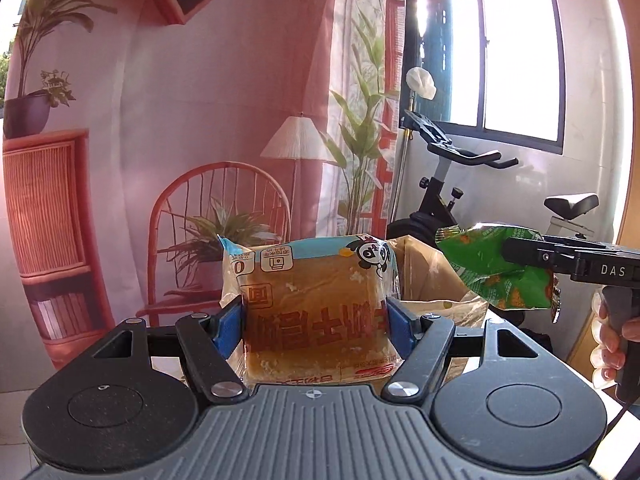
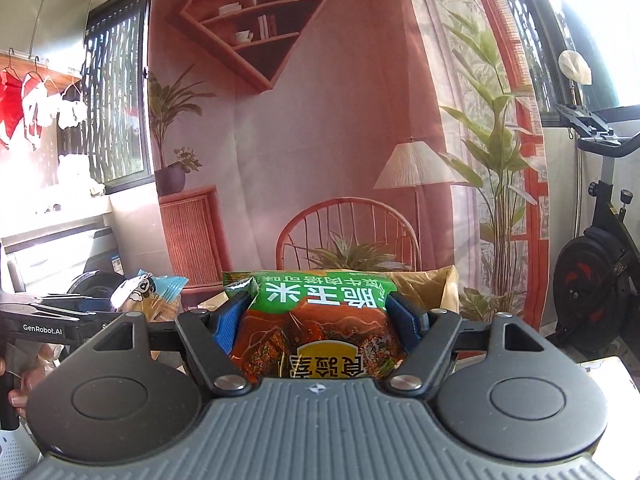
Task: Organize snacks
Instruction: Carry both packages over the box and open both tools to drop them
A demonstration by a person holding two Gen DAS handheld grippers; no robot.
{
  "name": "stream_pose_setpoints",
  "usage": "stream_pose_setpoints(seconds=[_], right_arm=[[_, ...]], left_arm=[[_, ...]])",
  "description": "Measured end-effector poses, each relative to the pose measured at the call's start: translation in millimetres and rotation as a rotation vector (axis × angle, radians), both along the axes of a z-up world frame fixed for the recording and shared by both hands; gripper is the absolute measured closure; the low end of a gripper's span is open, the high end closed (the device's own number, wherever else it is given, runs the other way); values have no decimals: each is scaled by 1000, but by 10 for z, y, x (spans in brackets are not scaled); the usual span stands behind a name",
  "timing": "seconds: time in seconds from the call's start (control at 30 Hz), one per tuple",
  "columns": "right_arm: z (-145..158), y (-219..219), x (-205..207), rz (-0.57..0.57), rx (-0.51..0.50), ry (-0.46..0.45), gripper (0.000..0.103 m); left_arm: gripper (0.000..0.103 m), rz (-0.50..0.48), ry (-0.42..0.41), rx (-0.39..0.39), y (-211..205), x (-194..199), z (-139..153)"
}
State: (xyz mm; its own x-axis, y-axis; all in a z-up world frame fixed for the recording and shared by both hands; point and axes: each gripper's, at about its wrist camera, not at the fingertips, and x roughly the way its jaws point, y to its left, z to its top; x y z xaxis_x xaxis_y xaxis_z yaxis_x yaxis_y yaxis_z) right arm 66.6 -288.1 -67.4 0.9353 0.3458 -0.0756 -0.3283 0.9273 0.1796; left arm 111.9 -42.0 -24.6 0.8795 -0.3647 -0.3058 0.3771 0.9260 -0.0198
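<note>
Left gripper (image 1: 314, 322) is clamping a clear-wrapped bread packet (image 1: 310, 304) with a panda print; jaws are closed against both its sides, holding it upright in the air. Right gripper (image 2: 316, 322) is gripping a green corn snack bag (image 2: 320, 324), jaws pressing in on the bag's edges. Both packets are hanging above the open cardboard box (image 1: 424, 276), which is sitting just behind them.

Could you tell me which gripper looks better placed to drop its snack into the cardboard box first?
Probably the right gripper: its green corn snack bag hangs by the cardboard box opening, while the left gripper holds its bread packet short of it.
</note>
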Motion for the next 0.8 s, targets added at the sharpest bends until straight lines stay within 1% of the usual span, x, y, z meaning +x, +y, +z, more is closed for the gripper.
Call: stream_pose_setpoints(seconds=[0.13, 0.2, 0.3, 0.4, 0.43, 0.47, 0.5, 0.57, 0.63, 0.73, 0.8], right_arm=[[72, 99, 450, -52, -97, -21, 28], [59, 132, 662, -72, -119, -27, 28], [4, 202, 979, -106, -154, -5, 27], [-60, 244, 1203, -115, -159, 19, 26], [-84, 252, 1267, -121, -164, 26, 21], [-98, 264, 1303, -132, -171, 28, 17], [-108, 273, 1326, -146, -177, 32, 9], [-107, 260, 1278, -169, -162, 13, 5], [-89, 206, 1186, -170, -123, -4, 0], [-68, 146, 1035, -169, -93, 4, 0], [-80, 110, 920, -145, -81, 12, 0]], left_arm=[[29, 14, -3, 29, -206, 436, 115], [29, 28, 5, 55, -331, 677, 144], [29, 62, 17, 69, -463, 975, 158], [27, 90, 64, 64, -520, 1221, 132], [26, 103, 84, 68, -524, 1278, 116], [25, 118, 93, 75, -522, 1314, 103], [25, 129, 88, 82, -515, 1323, 96], [25, 138, 66, 91, -448, 1254, 103], [25, 126, 61, 84, -366, 1166, 108], [25, 126, 59, 68, -210, 1011, 116], [25, 124, 70, 47, -72, 888, 111]])
